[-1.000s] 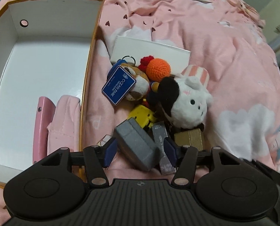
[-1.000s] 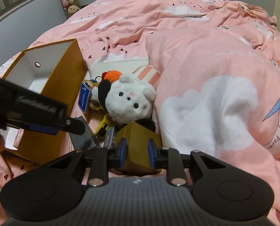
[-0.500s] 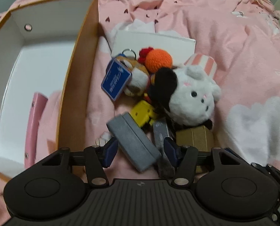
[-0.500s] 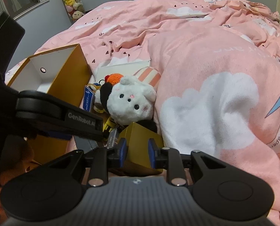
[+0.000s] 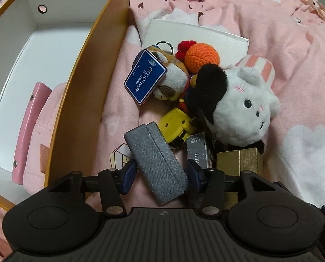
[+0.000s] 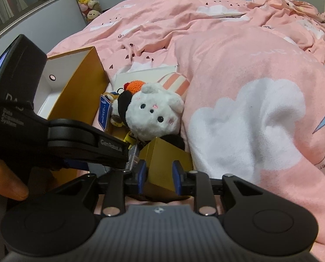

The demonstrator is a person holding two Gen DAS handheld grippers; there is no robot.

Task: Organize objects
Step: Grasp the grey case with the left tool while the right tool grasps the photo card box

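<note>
A grey fabric case [image 5: 156, 159] lies slanted on the pink duvet, between the pads of my left gripper [image 5: 162, 173]. The jaws are closing and the pads stand right at the case's two sides. Beside it sits a gold box [image 5: 239, 159]. In the right wrist view my right gripper [image 6: 159, 174] has the gold box [image 6: 162, 152] between its blue pads. They still touch the box's sides while the jaws are opening. The left tool's black housing [image 6: 53, 135] and a person's thumb [image 6: 5, 183] fill the left of that view.
An open orange box with white inside [image 5: 81, 100] stands left of the pile and holds pink items [image 5: 31, 131]. Behind the case lie a yellow toy [image 5: 175, 124], a dark card pack [image 5: 197, 152], a white plush [image 5: 239, 109], a blue-tagged plush [image 5: 145, 78], an orange crochet ball [image 5: 201, 54] and a flat white box [image 5: 195, 35].
My left gripper has sunk closer over the grey case and its jaws have narrowed around it. Its housing now reaches further into the right wrist view. The right gripper has kept still.
</note>
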